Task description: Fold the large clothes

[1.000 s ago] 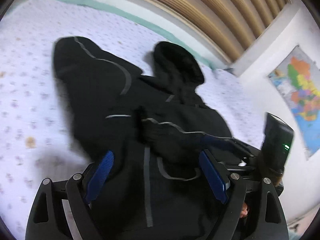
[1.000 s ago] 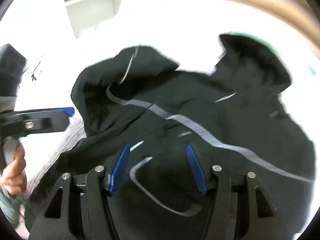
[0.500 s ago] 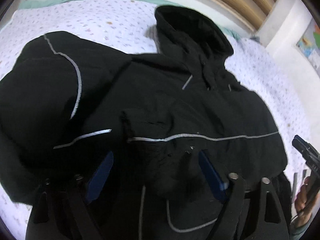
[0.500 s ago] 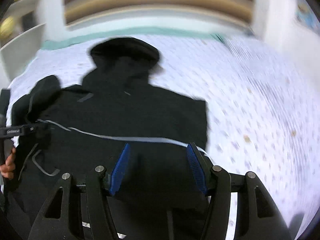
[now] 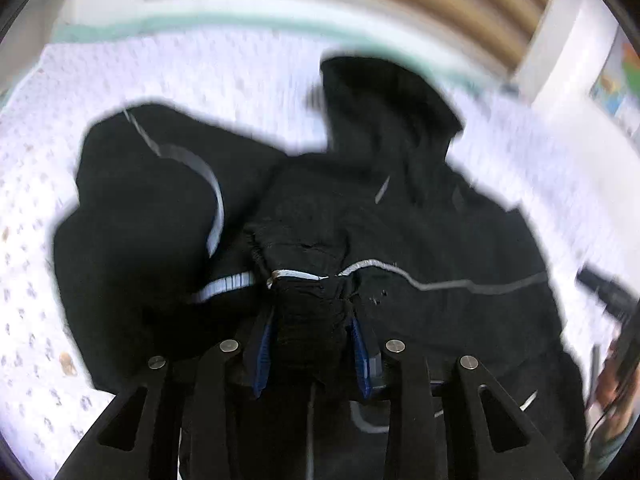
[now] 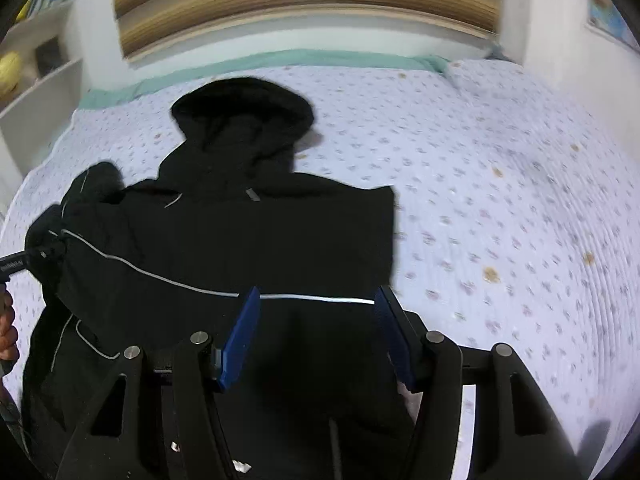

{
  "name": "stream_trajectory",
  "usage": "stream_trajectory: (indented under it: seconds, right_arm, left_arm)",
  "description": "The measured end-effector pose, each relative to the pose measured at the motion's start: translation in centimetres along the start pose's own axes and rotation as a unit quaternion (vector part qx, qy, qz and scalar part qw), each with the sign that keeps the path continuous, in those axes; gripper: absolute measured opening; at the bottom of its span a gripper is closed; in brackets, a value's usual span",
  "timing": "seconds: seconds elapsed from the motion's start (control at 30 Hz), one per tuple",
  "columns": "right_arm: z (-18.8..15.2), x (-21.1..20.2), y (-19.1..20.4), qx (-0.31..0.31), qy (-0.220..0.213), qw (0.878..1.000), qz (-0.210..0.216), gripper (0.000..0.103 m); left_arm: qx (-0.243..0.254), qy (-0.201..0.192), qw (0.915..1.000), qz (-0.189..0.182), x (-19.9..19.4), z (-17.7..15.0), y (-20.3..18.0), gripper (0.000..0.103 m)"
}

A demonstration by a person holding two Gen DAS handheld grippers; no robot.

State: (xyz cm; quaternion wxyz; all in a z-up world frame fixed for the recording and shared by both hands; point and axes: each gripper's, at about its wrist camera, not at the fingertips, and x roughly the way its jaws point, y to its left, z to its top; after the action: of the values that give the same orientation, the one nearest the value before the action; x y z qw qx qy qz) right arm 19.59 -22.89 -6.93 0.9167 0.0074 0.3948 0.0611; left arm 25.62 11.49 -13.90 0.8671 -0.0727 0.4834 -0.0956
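Two grippers work over a black jacket [image 6: 248,240] spread on the bed [image 6: 500,220]. Left gripper [image 5: 312,344]: jaws closing, a bunched fold of the jacket's cuff between the blue pads. Right gripper [image 6: 316,332]: jaws about half apart over the jacket's right edge, gripping nothing. Hood [image 6: 244,112] lies farthest, toward the slatted headboard [image 6: 308,4].

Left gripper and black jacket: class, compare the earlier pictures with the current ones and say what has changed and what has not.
The left gripper was wide open above the black jacket; now its jaws are closing around a bunched sleeve cuff. The right gripper swung away from the crumpled sleeve toward the jacket's far side. Its jaws are as open as before, and the jacket remains on the bed.
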Motion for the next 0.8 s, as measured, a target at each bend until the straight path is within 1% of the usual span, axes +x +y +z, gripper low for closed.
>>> stream_trajectory:
  seconds: [0.03, 0.07, 0.1, 0.13, 0.17, 0.2, 0.23, 0.27, 0.3, 0.37, 0.43, 0.5, 0.53, 0.6, 0.67, 0.7, 0.77, 0.8]
  right_arm:
    - [-0.1, 0.9, 0.8, -0.007, 0.006, 1.000, 0.003, 0.062]
    - [-0.4, 2.1, 1.3, -0.011, 0.014, 1.000, 0.004, 0.062]
    - [-0.8, 3.5, 1.8, -0.012, 0.027, 1.000, 0.005, 0.062]
    - [-1.4, 5.3, 2.0, -0.011, 0.049, 0.999, 0.007, 0.062]
    - [-2.1, 7.3, 2.1, -0.010, 0.078, 0.997, 0.004, 0.063]
    - [-3.1, 9.7, 2.0, -0.008, 0.117, 0.993, -0.008, 0.064]
    - [-3.9, 11.2, 1.8, -0.002, 0.133, 0.991, -0.006, 0.065]
    - [-3.9, 11.2, 1.9, -0.001, 0.123, 0.992, -0.011, 0.065]
    - [-3.7, 10.9, 2.1, -0.004, 0.125, 0.992, -0.016, 0.066]
    - [-3.1, 10.1, 2.3, -0.004, 0.131, 0.991, -0.022, 0.066]
    - [-2.9, 9.3, 2.2, 0.002, 0.138, 0.990, -0.017, 0.066]
    - [-2.6, 7.8, 2.3, 0.007, 0.145, 0.989, -0.017, 0.066]
    - [-2.2, 6.4, 2.7, 0.008, 0.141, 0.990, -0.016, 0.066]
    - [-1.2, 3.6, 4.1, 0.000, 0.119, 0.993, -0.006, 0.066]
    - [0.3, 0.7, 5.8, -0.013, 0.086, 0.996, 0.005, 0.066]
    - [1.2, -0.8, 6.7, -0.016, 0.065, 0.998, 0.010, 0.066]
    - [2.9, -3.2, 8.1, -0.014, 0.019, 0.999, 0.023, 0.068]
    - [3.4, -3.7, 8.3, -0.012, 0.004, 1.000, 0.025, 0.073]
  left_arm:
    - [0.002, 0.027, 0.9996, 0.011, 1.5, -0.7, 0.0, 0.037]
    - [0.004, 0.046, 0.9985, 0.028, 2.9, -1.4, 0.1, 0.040]
    - [0.008, 0.046, 0.9983, 0.035, 3.3, -1.6, 0.1, 0.047]
    - [0.019, 0.036, 0.9983, 0.042, 3.6, -1.9, 0.0, 0.049]
    - [0.022, 0.028, 0.9986, 0.039, 3.5, -2.0, 0.0, 0.050]
    - [0.020, 0.022, 0.9991, 0.029, 3.2, -2.1, 0.1, 0.052]
    - [0.015, 0.016, 0.9996, 0.017, 2.6, -2.2, 0.3, 0.052]
    - [0.012, 0.008, 0.9998, 0.011, 1.9, -2.2, 0.5, 0.052]
    - [0.010, -0.002, 0.9999, 0.003, 0.9, -2.4, 0.8, 0.052]
    - [0.007, -0.037, 0.9991, -0.017, -2.0, -2.4, 1.2, 0.053]
    - [0.006, -0.067, 0.9971, -0.035, -4.7, -1.9, 1.2, 0.062]
    - [0.011, -0.079, 0.9950, -0.060, -6.4, -1.3, 0.5, 0.064]
    - [0.015, -0.079, 0.9935, -0.080, -6.7, -1.0, 0.0, 0.064]
    - [0.023, -0.072, 0.9922, -0.099, -6.3, -0.3, -1.3, 0.064]
    - [0.039, -0.056, 0.9935, -0.091, -4.3, 0.6, -3.0, 0.064]
    - [0.045, -0.042, 0.9942, -0.088, -3.0, 0.5, -3.4, 0.064]
    - [0.039, -0.018, 0.9955, -0.084, -0.4, 1.0, -3.8, 0.064]
    - [0.032, -0.004, 0.9970, -0.071, 1.2, 1.0, -3.6, 0.064]
